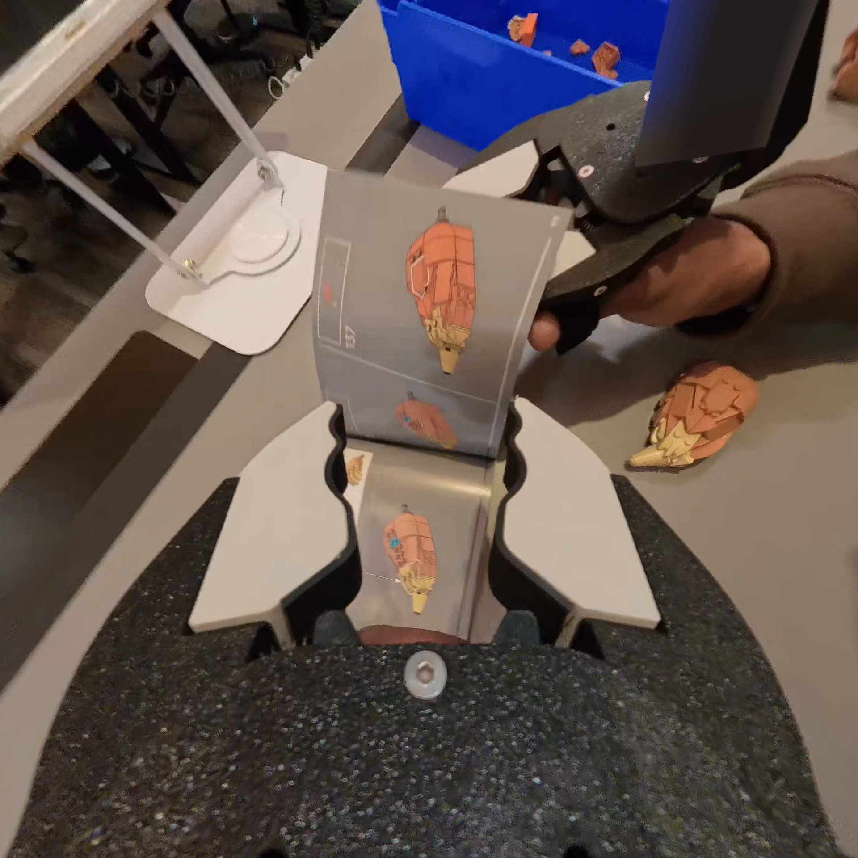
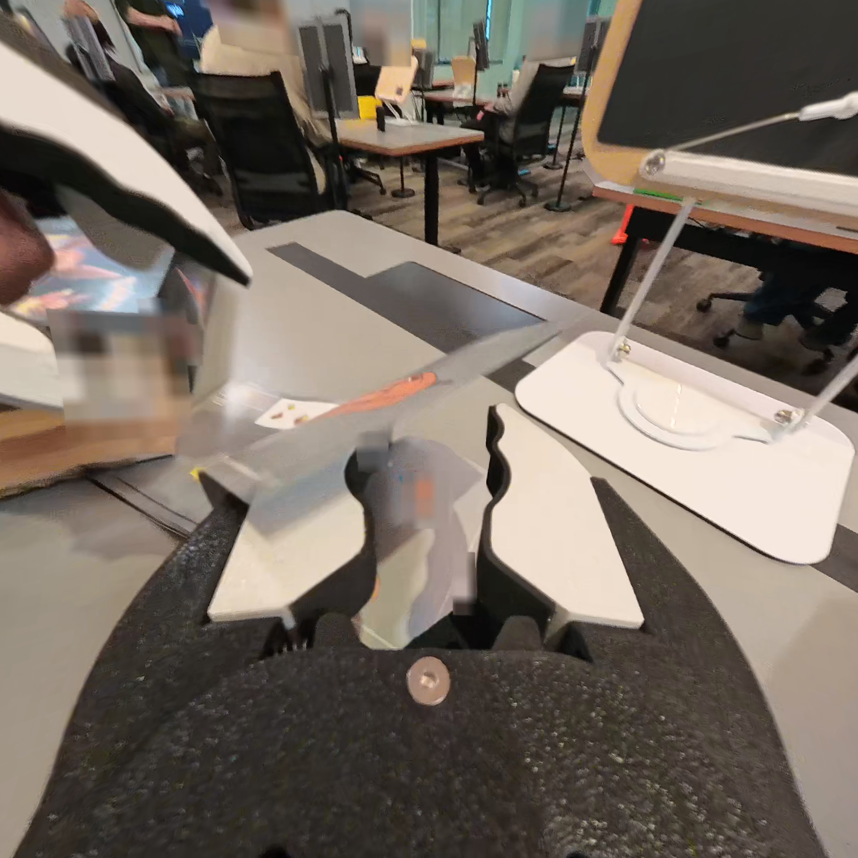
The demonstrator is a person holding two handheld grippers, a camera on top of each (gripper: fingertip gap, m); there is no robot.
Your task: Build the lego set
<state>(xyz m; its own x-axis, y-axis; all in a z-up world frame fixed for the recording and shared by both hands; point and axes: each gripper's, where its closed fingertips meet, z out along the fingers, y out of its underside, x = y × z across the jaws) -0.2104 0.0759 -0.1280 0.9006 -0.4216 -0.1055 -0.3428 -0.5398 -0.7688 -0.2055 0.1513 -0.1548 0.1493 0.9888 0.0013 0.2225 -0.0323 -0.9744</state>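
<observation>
The instruction booklet lies under my left gripper (image 1: 425, 408), which is open, its fingers on either side of it. One grey page (image 1: 418, 302) stands up curled just past the fingertips. My right gripper (image 1: 534, 209), held by a hand, is open at that page's upper right edge. In the right wrist view the blurred page (image 2: 418, 394) lies across the left finger of the right gripper (image 2: 427, 445). The orange and tan lego model (image 1: 696, 413) lies on the grey table to the right, clear of both grippers.
A blue bin (image 1: 464, 69) with loose orange pieces stands at the back. A white stand base (image 1: 232, 288) sits left of the booklet, also in the right wrist view (image 2: 696, 441), carrying a tablet (image 2: 719, 69). A colourful box (image 2: 93, 278) lies at left. Chairs and desks stand beyond the table.
</observation>
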